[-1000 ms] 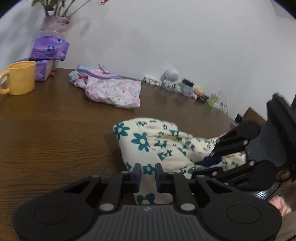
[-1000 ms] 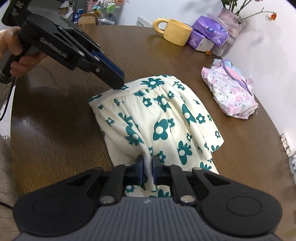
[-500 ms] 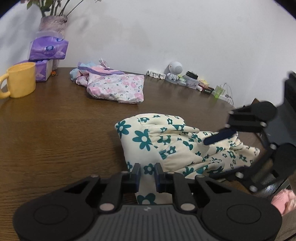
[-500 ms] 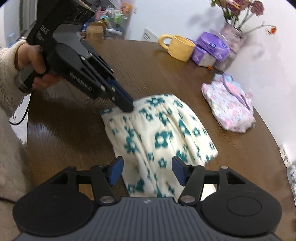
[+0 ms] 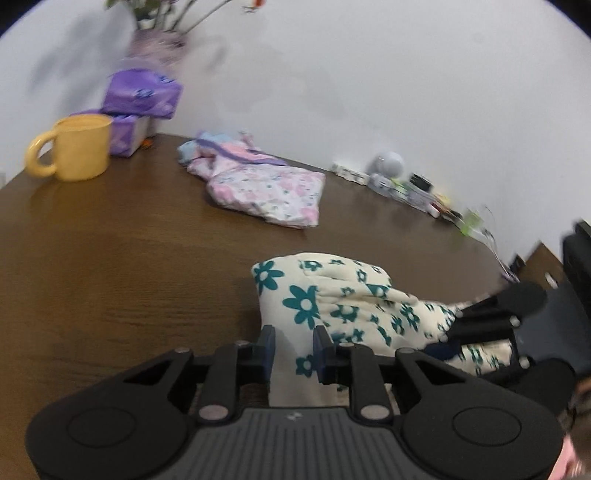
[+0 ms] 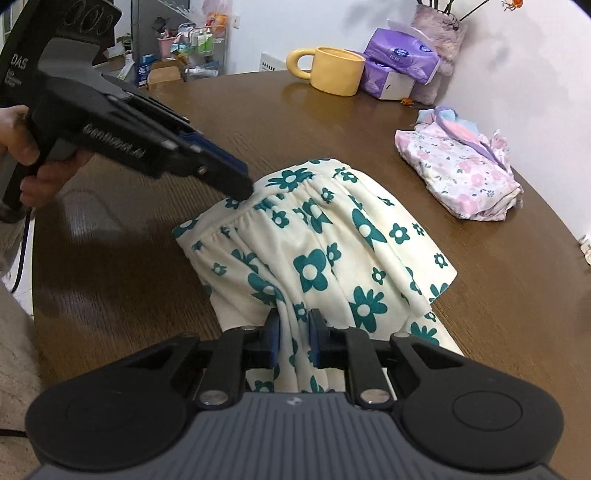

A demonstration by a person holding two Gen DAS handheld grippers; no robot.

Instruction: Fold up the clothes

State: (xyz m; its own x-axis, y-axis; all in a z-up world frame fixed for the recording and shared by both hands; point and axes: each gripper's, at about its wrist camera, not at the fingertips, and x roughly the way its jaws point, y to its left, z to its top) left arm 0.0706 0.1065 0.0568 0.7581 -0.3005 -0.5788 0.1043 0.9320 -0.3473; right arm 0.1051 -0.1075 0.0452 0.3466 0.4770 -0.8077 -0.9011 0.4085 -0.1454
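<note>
The skirt [image 6: 325,254], cream with teal flowers, lies bunched in the middle of the round brown table [image 6: 122,280], its gathered waistband toward the left gripper and its loose hem spreading toward the right side of the right-wrist view. In the left-wrist view the skirt [image 5: 332,306] sits just ahead of the fingers, with bare wood on its left.

The right gripper [image 6: 294,341] has just been closing, and a pulled-up fold of the skirt now stands pinched between its narrow blue pads. The cloth rises in pleats from the table into that grip.

The left gripper [image 5: 290,350] has just been opening a little. Its jaws stand narrowly apart with the skirt's edge between them, and a slim gap shows beside the left pad, so the cloth looks loose there; motion blur makes contact on the other pad hard to judge. From the right-wrist view its black body slants down from the upper left, its tip [image 6: 236,184] at the waistband, held by a hand [image 6: 27,162].

Farther out, a folded pink garment [image 6: 461,177] lies well apart from the skirt near the wall. A yellow mug [image 6: 332,70] stands at the far edge, just beside purple tissue packs [image 6: 399,62] and a vase [image 6: 439,26]. Small clutter [image 5: 406,184] lines the wall.
</note>
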